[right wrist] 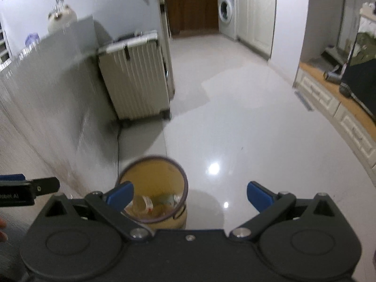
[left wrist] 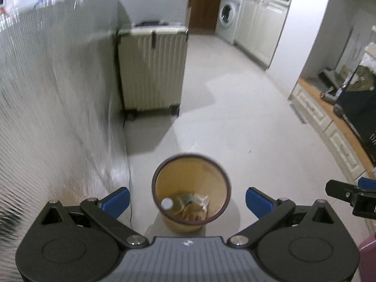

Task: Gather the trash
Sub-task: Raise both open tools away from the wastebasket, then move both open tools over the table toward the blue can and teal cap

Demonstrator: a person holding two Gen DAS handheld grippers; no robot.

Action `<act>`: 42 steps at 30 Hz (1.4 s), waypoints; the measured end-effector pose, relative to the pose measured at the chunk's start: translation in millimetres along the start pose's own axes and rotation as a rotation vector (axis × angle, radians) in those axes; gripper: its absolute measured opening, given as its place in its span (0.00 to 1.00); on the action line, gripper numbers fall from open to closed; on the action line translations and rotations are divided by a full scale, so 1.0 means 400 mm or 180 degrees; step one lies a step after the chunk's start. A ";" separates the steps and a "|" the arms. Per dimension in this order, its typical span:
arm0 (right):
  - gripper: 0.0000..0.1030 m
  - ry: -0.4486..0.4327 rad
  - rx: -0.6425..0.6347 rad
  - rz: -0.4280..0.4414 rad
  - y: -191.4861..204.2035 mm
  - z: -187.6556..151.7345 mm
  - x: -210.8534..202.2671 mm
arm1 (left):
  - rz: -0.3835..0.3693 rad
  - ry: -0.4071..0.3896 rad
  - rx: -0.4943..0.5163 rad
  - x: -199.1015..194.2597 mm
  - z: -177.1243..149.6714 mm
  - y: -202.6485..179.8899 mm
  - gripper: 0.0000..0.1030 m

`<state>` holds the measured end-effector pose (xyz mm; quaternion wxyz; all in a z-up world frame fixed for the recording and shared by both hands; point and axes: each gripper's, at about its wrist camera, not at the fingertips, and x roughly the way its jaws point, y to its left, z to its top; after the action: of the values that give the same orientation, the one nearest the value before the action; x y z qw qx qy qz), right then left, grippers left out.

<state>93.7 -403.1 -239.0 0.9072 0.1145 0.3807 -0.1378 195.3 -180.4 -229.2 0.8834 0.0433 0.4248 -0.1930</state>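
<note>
Trash already sits in the bottom of the round tan plastic bin with a dark rim point(left wrist: 190, 188): a clear bottle with a white cap point(left wrist: 166, 203) and crumpled wrappers point(left wrist: 199, 203), so the collecting looks mostly done, as far as I can judge. Both the left gripper point(left wrist: 187, 198) and the right gripper point(right wrist: 190, 195) hover above that bin, spread wide and holding nothing. No loose litter shows on the glossy white floor point(left wrist: 235, 122) beyond the bin; a ribbed cream suitcase point(left wrist: 151, 70) stands farther back, clear of any reach.

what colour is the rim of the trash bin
Dark brown, around a tan-yellow trash bin; clearest in the left wrist view.
</note>
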 end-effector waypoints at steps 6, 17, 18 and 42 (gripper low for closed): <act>1.00 -0.0315 -0.0047 -0.0023 0.000 0.029 -0.120 | -0.0085 -0.0311 0.0093 -0.114 0.019 -0.026 1.00; 1.00 -0.0938 -0.0031 0.0080 0.004 0.083 -0.327 | -0.0153 -0.0982 0.0140 -0.345 0.054 -0.042 1.00; 1.00 -0.0986 -0.0031 0.0088 0.007 0.088 -0.343 | -0.0146 -0.1029 0.0149 -0.361 0.058 -0.042 1.00; 1.00 -0.1612 -0.0461 0.0805 0.305 0.230 -0.476 | 0.0356 -0.1837 -0.0061 -0.685 0.121 0.197 1.00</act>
<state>67.2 -286.8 -26.0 0.9891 0.0580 0.1337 -0.0203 105.9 -35.9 5.0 0.9773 0.0017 0.1549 -0.1443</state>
